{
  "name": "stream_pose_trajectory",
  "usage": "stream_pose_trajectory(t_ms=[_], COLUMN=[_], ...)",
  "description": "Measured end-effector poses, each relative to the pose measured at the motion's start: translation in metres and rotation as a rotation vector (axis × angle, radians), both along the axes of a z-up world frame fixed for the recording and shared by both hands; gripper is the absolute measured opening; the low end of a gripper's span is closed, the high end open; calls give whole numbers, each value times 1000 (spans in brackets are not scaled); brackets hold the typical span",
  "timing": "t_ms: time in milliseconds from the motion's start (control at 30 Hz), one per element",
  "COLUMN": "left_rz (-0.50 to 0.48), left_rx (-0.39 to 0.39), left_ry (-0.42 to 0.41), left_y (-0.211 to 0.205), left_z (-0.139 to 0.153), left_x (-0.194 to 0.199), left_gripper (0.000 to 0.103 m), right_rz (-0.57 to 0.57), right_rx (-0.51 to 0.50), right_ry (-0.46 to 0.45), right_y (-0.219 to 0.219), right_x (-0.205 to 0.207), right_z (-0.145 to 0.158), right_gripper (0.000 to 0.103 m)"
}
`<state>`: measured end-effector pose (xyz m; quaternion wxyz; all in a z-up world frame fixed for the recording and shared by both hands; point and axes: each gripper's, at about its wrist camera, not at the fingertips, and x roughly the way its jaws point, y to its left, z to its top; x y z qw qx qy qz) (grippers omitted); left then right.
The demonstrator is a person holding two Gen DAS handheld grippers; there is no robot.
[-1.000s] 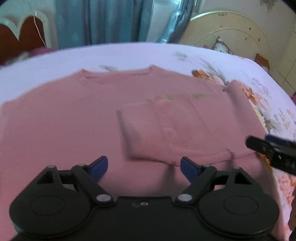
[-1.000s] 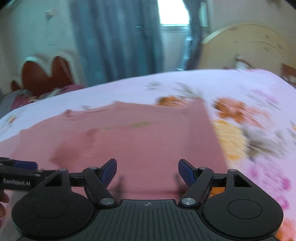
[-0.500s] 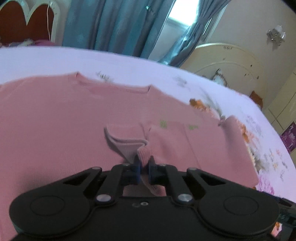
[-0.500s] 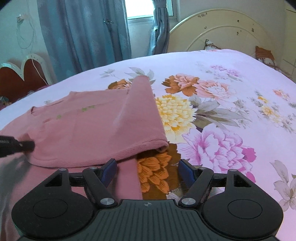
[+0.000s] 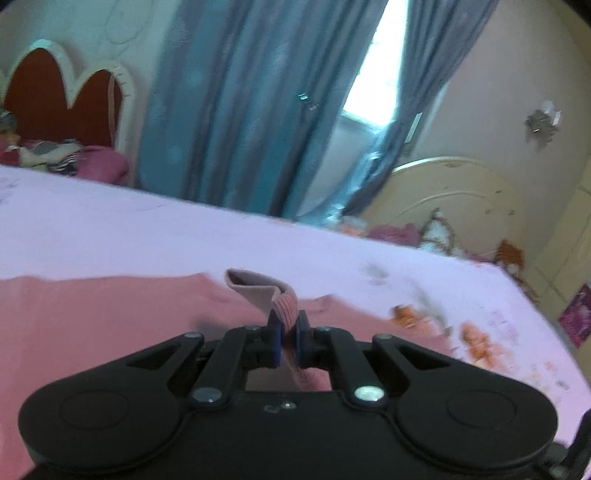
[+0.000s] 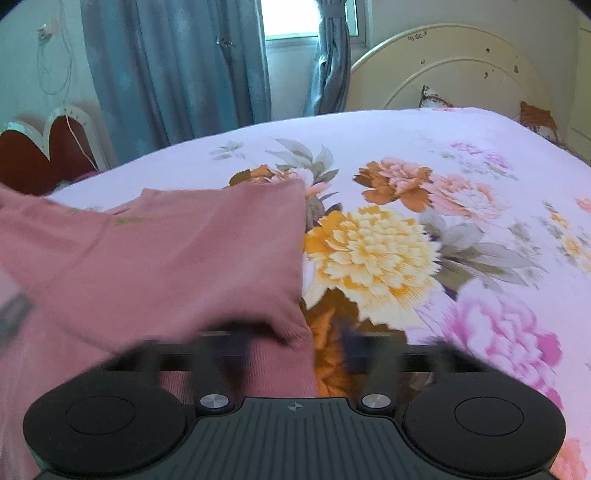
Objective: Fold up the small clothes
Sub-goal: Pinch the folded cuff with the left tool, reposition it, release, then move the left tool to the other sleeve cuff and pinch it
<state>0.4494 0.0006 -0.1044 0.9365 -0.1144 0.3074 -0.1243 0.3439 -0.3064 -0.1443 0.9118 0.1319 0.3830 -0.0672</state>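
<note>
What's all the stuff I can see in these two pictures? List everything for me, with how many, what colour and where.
Sweater: one, pink, spread on the bed, its ribbed cuff lifted.
Bedsheet: one, pale lilac with orange, yellow and pink flowers, covering the bed.
Curtains: blue-grey, hanging at the window behind the bed.
Window: one, bright, between the curtains.
Round headboard: one, cream, chipped, far right.
Scalloped headboard: one, red with white trim, far left.
Left gripper: one, black with blue pads, shut on the cuff.
Right gripper: one, black, blurred, at the sweater's lower edge; open or shut is unclear.
</note>
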Motion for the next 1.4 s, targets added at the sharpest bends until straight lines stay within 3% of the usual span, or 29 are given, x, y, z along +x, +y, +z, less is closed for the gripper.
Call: stream_pose_trajectory(t_ms=[100, 333, 433, 467, 500, 533, 567, 600, 667, 733, 867, 900, 933, 967, 1033, 1200, 1333, 1367, 1400], left_rz=[39, 33, 37, 51, 69, 88, 109, 116, 90, 41, 63, 69, 64, 56, 36, 54, 24, 19, 20], left_rx=[61, 121, 160, 169, 172, 168, 148, 138, 145, 145, 122, 104, 94, 92, 103, 63, 168, 196, 216], left_ry=[35, 174, 178, 179, 179, 171, 141, 113, 94, 103, 116, 114, 107, 98, 95, 193, 160, 156, 153], left_y=[13, 21, 27, 30, 34, 36, 40, 42, 38, 25, 11, 8, 7, 5, -3, 4, -2, -5, -8], left_z=[-22, -73, -68, -65, -61, -57, -50, -45, -38, -39, -44, -43, -42, -41, -44, -70, -77, -77, -77], left_x=[-4, -5, -7, -8, -9, -11, -16, -20, -18, -7, 8, 12, 13, 14, 19, 28, 24, 23, 22], left_gripper=[7, 7, 23, 30, 45, 54, 68, 73, 73, 73, 70, 70, 70, 69, 69, 66, 66, 66, 67], right_rz=[-20, -49, -19, -12, -15, -20, -27, -25, -11, -7, -10, -8, 2, 12, 26, 43, 34, 35, 40], right_rx=[11, 8, 10, 5, -12, -33, -64, -91, -116, -86, -21, -10, 2, 14, 20, 58, 67, 71, 72], right_ry=[-5, 5, 23, 26, 23, 7, -29, -55, -70, -65, -63, -58, -48, -35, -17, 25, -1, -5, -5], right_y=[-5, -9, -11, -10, -11, -11, -12, -12, -14, -20, -27, -28, -29, -29, -29, -33, -39, -40, -40], right_x=[-3, -18, -26, -30, -35, -42, -49, -53, -50, -38, 0, 11, 22, 35, 57, 103, 124, 130, 135], right_z=[0, -1, 4, 6, 11, 15, 21, 26, 33, 34, 31, 29, 27, 24, 17, -2, -6, -7, -8], right_gripper=[9, 8, 9, 19, 30, 62, 79, 79, 79, 79, 78, 73, 59, 52, 52, 52, 51, 45, 32])
